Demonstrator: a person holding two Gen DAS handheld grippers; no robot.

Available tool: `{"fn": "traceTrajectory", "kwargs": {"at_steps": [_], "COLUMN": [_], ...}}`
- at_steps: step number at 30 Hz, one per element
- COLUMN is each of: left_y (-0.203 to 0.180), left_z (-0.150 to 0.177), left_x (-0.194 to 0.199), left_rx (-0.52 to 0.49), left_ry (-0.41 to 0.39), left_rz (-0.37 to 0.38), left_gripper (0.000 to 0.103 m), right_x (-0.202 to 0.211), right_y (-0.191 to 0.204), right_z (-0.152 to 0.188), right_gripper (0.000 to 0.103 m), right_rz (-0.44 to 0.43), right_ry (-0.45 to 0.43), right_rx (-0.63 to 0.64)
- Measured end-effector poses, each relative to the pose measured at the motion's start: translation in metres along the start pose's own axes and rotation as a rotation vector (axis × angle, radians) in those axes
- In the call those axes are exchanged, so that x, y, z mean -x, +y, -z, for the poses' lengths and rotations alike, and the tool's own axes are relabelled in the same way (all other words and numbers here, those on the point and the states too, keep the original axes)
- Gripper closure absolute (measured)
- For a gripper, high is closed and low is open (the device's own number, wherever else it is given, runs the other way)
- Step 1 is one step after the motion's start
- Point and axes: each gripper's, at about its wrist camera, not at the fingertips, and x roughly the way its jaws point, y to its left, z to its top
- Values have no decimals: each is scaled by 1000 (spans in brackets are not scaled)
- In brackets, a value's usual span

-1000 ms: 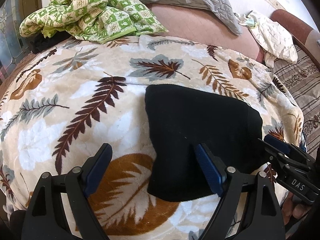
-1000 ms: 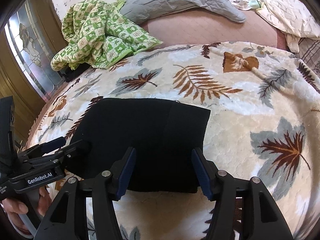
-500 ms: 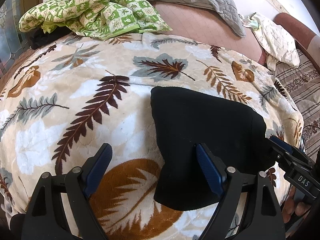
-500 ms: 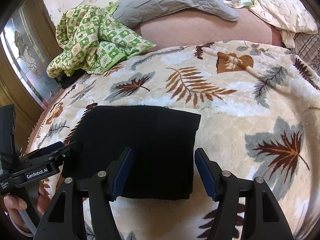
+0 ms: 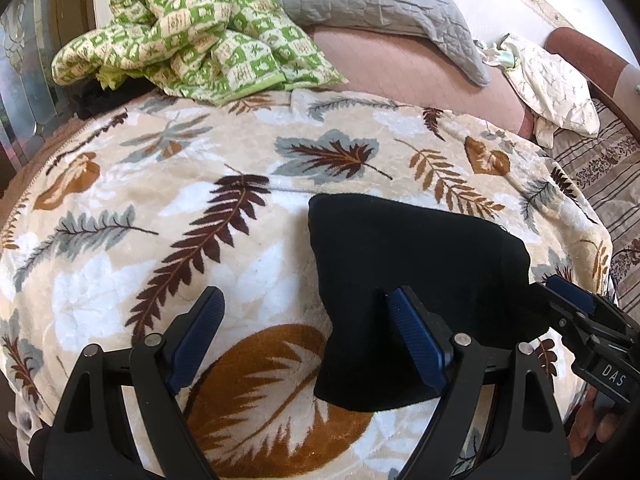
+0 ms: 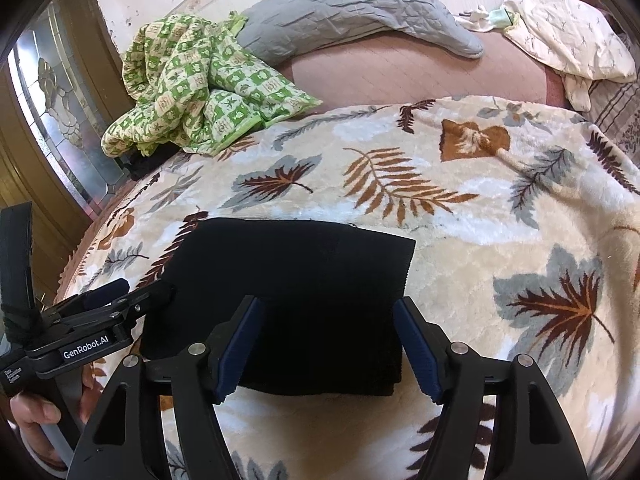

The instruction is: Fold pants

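Observation:
The black pants lie folded into a compact rectangle on the leaf-patterned blanket; they also show in the right wrist view. My left gripper is open and empty, hovering over the pants' left edge, with one finger over the black cloth. My right gripper is open and empty above the near edge of the folded pants. Each gripper shows in the other's view, the right one at the pants' right side and the left one at their left side.
A green checked quilt is bunched at the back left. A grey pillow and a cream cloth lie at the back. A striped cover lies to the right. A glass door stands left.
Both grippers have pulled back slightly from the folded pants and stayed open. The pants have not moved.

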Motion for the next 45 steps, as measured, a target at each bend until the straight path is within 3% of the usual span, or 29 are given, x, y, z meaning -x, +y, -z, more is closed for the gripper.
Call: {"fn": "traceTrajectory", "kwargs": {"at_steps": [25, 45], "left_y": [-8, -14], "left_z": [13, 19], "left_x": [44, 55], "left_rx": [-26, -44], "left_ry": [-93, -107], "left_rz": [-36, -44], "left_gripper": [17, 17], "right_x": [31, 41], "right_y": [10, 15], "right_z": [16, 24], "right_gripper": [28, 27], "right_rz": [5, -3], "right_ry": [-40, -44], "right_rx": [20, 26]}}
